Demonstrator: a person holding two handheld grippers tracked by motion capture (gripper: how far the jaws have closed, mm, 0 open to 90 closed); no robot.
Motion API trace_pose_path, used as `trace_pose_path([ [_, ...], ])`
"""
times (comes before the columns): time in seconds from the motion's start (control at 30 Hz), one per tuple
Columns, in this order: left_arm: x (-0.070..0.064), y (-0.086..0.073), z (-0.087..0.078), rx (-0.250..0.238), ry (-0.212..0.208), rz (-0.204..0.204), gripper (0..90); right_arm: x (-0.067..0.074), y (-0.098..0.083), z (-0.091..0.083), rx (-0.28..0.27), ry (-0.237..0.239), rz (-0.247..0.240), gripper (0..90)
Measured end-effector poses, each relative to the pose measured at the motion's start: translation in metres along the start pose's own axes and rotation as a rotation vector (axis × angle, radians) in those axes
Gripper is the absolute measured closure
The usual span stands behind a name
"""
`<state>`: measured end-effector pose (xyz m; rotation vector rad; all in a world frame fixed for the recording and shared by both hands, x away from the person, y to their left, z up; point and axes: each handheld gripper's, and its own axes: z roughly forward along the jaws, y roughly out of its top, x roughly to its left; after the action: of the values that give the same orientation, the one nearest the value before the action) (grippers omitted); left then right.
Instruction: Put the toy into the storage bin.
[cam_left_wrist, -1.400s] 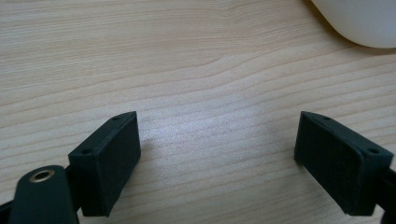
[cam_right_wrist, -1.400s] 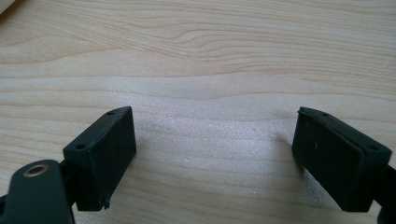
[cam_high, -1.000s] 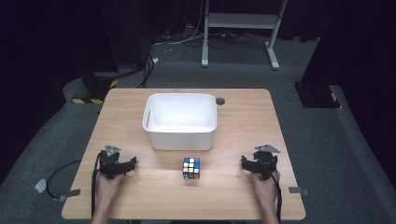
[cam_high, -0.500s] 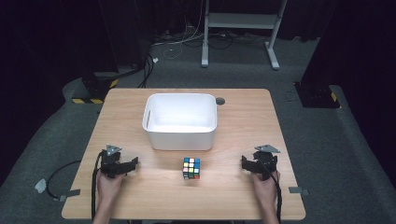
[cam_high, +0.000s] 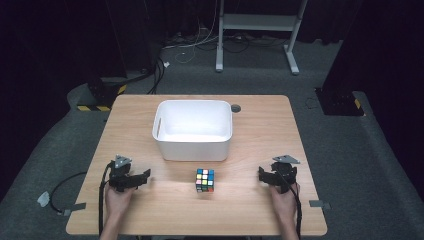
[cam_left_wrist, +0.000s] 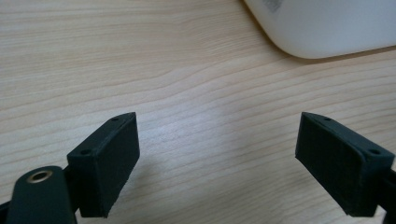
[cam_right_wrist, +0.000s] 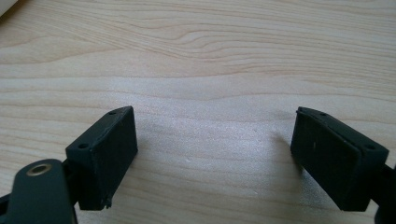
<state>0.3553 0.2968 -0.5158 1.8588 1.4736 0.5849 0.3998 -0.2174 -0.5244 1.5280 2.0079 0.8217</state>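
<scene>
Near the table's (cam_high: 260, 130) front edge, midway: cube (cam_high: 205, 180), upright, just before the white bin (cam_high: 192, 129). Left gripper (cam_high: 131, 179) and right gripper (cam_high: 270, 176) released, jaws wide apart, seemingly resting by the front corners, well apart from cube.

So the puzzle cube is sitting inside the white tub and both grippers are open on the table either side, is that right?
Not quite. The puzzle cube sits on the table in front of the white tub, not inside it, as the high view shows. The left gripper and right gripper are open, either side.
</scene>
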Motion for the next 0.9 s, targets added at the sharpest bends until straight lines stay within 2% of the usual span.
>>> trace_pose_path([
  [0.13,-0.006,0.002,0.000,0.005,-0.038,0.011,13.8,0.000,0.000,0.000,0.000,0.000,-0.001,14.3],
  [0.37,-0.016,0.004,0.000,0.005,-0.068,0.039,13.9,0.000,0.000,0.000,-0.001,-0.001,-0.002,14.5],
  [0.47,-0.018,0.004,0.000,0.009,-0.114,0.045,14.6,0.000,0.000,0.000,-0.001,-0.001,-0.001,14.6],
  [0.67,-0.021,0.005,-0.004,-0.007,-0.133,0.057,14.1,0.000,0.000,0.000,-0.001,-0.001,-0.001,14.6],
  [0.9,-0.031,0.006,-0.006,-0.014,-0.167,0.080,13.8,0.000,0.000,0.000,-0.001,-0.001,-0.003,14.6],
])
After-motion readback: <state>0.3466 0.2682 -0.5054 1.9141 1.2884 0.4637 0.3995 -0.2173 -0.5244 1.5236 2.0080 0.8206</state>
